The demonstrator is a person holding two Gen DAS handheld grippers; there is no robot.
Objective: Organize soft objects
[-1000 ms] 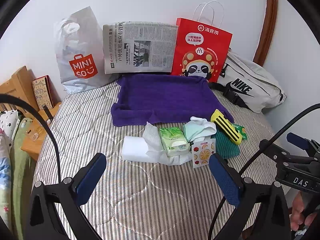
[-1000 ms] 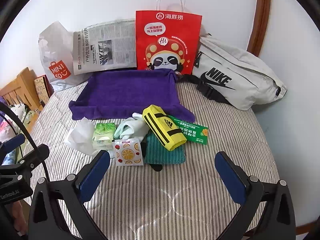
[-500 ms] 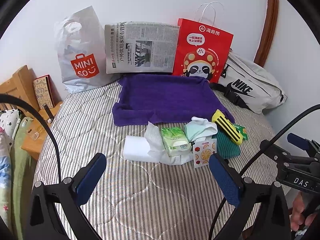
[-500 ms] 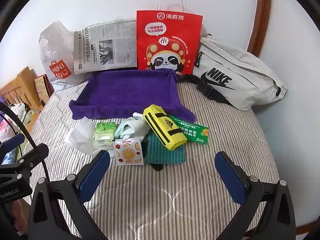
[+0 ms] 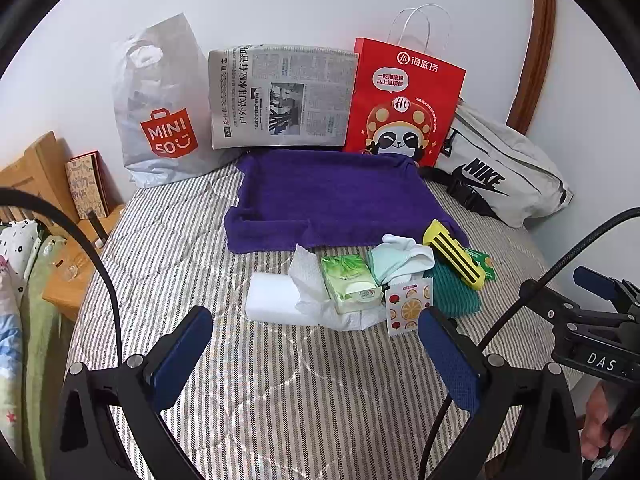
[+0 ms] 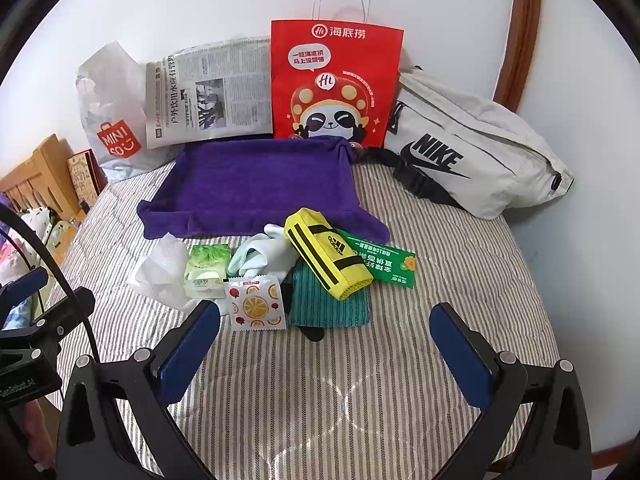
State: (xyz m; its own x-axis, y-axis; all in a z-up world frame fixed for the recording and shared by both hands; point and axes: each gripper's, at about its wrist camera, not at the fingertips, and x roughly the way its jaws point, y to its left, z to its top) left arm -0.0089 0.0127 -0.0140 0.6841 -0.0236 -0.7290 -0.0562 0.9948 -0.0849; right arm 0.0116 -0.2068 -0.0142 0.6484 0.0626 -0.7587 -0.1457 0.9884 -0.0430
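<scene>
A pile of small soft things lies on the striped bed in front of a purple towel tray (image 5: 336, 196) (image 6: 256, 176). It holds a white sponge block (image 5: 270, 300), crumpled white tissue (image 5: 310, 280) (image 6: 160, 268), a green tissue pack (image 5: 350, 282) (image 6: 206, 266), pale socks (image 5: 400, 258) (image 6: 260, 256), a fruit-print packet (image 5: 408, 306) (image 6: 256, 304), a teal cloth (image 5: 454, 290) (image 6: 328, 300), a yellow striped pouch (image 5: 454, 254) (image 6: 324, 256) and a green packet (image 6: 384, 260). My left gripper (image 5: 316, 352) and right gripper (image 6: 326, 344) are open and empty, hovering short of the pile.
Against the wall stand a Miniso plastic bag (image 5: 160, 104), a newspaper (image 5: 280, 96), a red paper bag (image 5: 404, 100) (image 6: 334, 80) and a grey Nike bag (image 5: 500, 168) (image 6: 472, 148). A wooden bedside stand (image 5: 44, 184) is at the left edge.
Both grippers stay open. The left view has shifted very slightly; nothing in the pile has moved.
</scene>
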